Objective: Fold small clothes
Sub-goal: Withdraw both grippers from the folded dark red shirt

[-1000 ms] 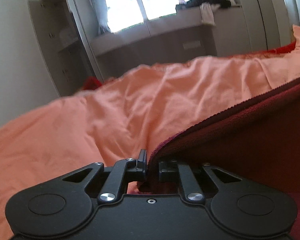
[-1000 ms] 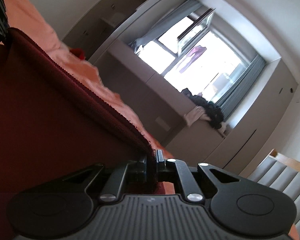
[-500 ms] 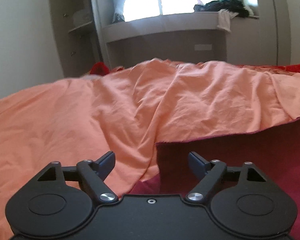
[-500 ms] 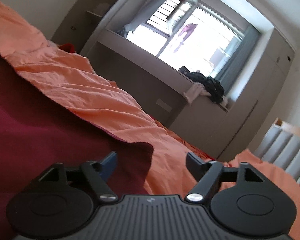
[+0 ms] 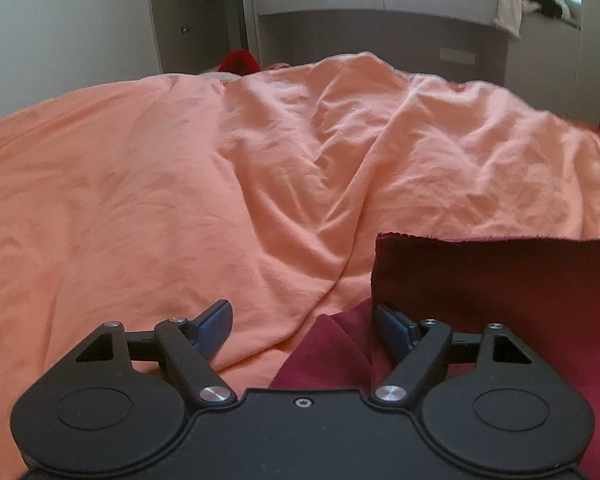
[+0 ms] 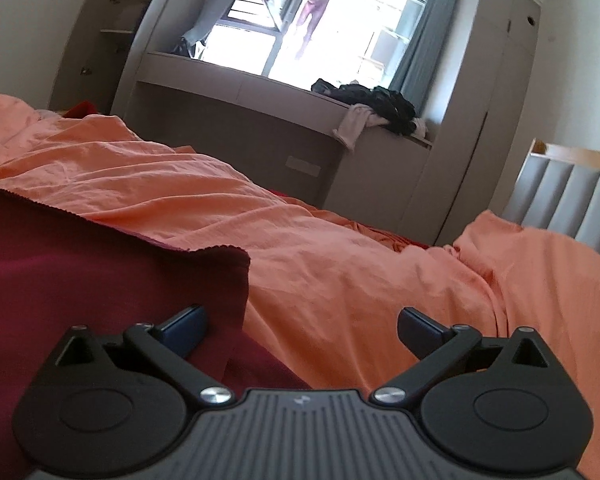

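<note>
Lying on orange bedding (image 5: 180,184), maroon cloth (image 5: 500,280)

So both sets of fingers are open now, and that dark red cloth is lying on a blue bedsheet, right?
Not quite: the bedsheet is orange, not blue, as the left wrist view shows. The rest holds: the left gripper and right gripper have just been opening, with the dark red cloth lying loose on the sheet, not pinched.
</note>
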`<state>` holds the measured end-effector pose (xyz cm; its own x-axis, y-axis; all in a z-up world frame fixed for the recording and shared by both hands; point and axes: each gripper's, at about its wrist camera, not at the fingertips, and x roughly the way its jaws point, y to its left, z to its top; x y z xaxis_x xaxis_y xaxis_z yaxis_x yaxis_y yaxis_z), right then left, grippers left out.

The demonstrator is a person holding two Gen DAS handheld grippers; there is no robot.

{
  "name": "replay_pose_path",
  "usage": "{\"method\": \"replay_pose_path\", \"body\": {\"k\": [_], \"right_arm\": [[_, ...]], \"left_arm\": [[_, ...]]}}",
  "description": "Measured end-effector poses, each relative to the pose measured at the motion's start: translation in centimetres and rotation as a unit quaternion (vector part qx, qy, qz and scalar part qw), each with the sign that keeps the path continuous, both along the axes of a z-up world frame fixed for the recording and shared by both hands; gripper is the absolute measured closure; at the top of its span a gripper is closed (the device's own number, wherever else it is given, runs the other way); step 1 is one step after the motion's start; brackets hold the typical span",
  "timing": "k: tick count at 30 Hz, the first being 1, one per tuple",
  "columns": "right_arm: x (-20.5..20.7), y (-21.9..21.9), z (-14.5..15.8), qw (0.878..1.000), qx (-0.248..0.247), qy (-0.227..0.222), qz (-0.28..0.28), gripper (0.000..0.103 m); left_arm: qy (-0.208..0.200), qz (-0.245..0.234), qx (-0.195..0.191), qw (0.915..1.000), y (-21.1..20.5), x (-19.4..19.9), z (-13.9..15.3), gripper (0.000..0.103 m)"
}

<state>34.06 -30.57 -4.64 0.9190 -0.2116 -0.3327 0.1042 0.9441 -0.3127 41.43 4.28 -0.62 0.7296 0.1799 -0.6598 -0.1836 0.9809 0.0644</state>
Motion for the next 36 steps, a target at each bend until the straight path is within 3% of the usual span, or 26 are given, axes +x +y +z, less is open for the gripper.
{"method": "replay_pose_path", "body": {"k": [2,7,18,24,31,36], "right_arm": [[-0.1,-0.2,0.0,1.0,0.007,0.0,-0.001,0.0],[-1.5,-1.3,0.9,0.999,0.034,-0.022,0.012,0.0],[-6.7,-3.0,4.9,0.995,0.064,-0.075,-0.01,0.0],[-10.1,-2.3,6.1,0.991,0.091,-0.095,0.016,0.0],[-14.3,-0.3,5.5,0.99,0.103,-0.084,0.055,0.0],[-15.8,1.1,4.5,0.992,0.091,-0.06,0.068,0.0]], "left_arm": [[-0.026,-0.004,-0.018,0.9995,0.3,-0.8,0.8,0.021],[-0.108,0.003,-0.048,0.993,1.3,-3.9,3.5,0.004],[-0.18,0.009,0.007,0.9837,2.9,-10.2,7.5,0.001],[-0.177,-0.038,-0.002,0.9835,5.1,-13.5,5.8,0.001],[-0.137,-0.128,-0.071,0.9797,6.0,-14.0,3.8,0.002],[-0.09,-0.192,-0.136,0.9676,6.2,-14.0,2.7,0.011]]}}
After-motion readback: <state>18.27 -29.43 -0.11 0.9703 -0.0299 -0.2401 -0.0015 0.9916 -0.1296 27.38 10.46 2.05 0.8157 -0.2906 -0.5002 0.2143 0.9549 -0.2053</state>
